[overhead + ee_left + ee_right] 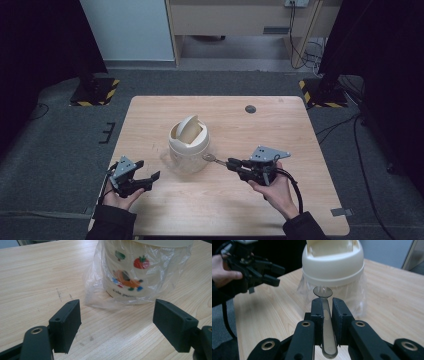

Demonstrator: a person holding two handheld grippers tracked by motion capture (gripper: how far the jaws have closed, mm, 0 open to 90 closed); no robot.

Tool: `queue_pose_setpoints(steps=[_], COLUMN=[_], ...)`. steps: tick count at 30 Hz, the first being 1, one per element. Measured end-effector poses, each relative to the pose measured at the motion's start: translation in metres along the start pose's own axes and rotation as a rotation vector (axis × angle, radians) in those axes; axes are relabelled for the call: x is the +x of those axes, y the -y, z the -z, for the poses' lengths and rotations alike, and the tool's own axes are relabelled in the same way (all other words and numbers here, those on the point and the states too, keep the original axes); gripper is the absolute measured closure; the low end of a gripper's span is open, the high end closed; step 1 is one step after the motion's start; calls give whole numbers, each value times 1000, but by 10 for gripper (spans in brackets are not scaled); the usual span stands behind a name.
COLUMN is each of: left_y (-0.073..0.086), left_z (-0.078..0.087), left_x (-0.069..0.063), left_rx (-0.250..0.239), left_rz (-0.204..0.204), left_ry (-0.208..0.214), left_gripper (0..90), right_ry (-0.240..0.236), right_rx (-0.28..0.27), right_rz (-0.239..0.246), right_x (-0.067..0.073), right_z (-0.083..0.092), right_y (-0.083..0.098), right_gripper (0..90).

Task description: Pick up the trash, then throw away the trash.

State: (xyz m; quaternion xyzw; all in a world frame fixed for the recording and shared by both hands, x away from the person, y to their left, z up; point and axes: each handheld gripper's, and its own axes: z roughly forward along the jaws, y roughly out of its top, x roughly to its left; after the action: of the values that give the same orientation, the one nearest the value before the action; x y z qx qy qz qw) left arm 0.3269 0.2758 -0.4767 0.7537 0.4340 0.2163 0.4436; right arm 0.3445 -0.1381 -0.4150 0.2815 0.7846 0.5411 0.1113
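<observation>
Right gripper: my jaws were pressed together on the handle of a clear plastic spoon, its bowl pointing toward the bin.
Spoon's place: it hung above the table, just right of the bin in the high view, the bowl close to the bin's wall and below the lid opening.
Left gripper: my jaws stood spread with nothing between them, resting near and left of the bin.
Bin: a cream swing-lid bin stood mid-table, lined with a thin clear bag that draped down its sides.
Flap: it looked tilted part-way open, leaving a narrow slot.
Risk, height: I judged the spoon too low; pushed forward as it was, the bowl would have struck the bin's wall or snagged the bag.
Risk, tipping: the bin looked light and unheld, so a push on the flap could have slid or toppled it toward the far left.
Risk, grip: the slick, narrow handle could have twisted between my pads.
Risk, release: letting go early would have dropped the spoon onto the dome.
</observation>
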Motion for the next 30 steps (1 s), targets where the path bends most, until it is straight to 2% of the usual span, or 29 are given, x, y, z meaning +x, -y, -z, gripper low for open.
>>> queue_pose_setpoints(steps=[7,8,11,17,21,23,25,26,27,30], left_y=[-2,-3,-4,-12,-23,-30,-38,-45,-45,-58], left_z=[0,0,-1,3,8,10,13,14,14,12], left_x=[-2,-2,-3,-9,-17,-20,-23,-26,-26,-32], left_rx=[-11,-10,-13,-53,-101,-130,-167,-202,-202,-244], left_rz=[-1,-2,1,9,8,5,18,39,39,43], left_ry=[4,4,6,23,34,37,48,65,65,82], left_gripper=[232,233,236,249,255,265,276,281,285,295], right_ry=[19,23,28,35,40,46,51,53,53,52], right_rx=[-73,-96,-108,-119,-135,-160,-183,-191,-191,-205], right_rz=[7,6,11,18,20,29,28,31,31,37], right_x=[-1,-2,-2,-3,-3,-3,-2,-2,-2,-2], right_z=[18,23,25,26,27,29,32,34,34,37], right_y=[-13,-17,-18,-20,-22,-26,-29,-30,-30,-34], right_gripper=[802,802,802,801,802,801,801,802,802,802])
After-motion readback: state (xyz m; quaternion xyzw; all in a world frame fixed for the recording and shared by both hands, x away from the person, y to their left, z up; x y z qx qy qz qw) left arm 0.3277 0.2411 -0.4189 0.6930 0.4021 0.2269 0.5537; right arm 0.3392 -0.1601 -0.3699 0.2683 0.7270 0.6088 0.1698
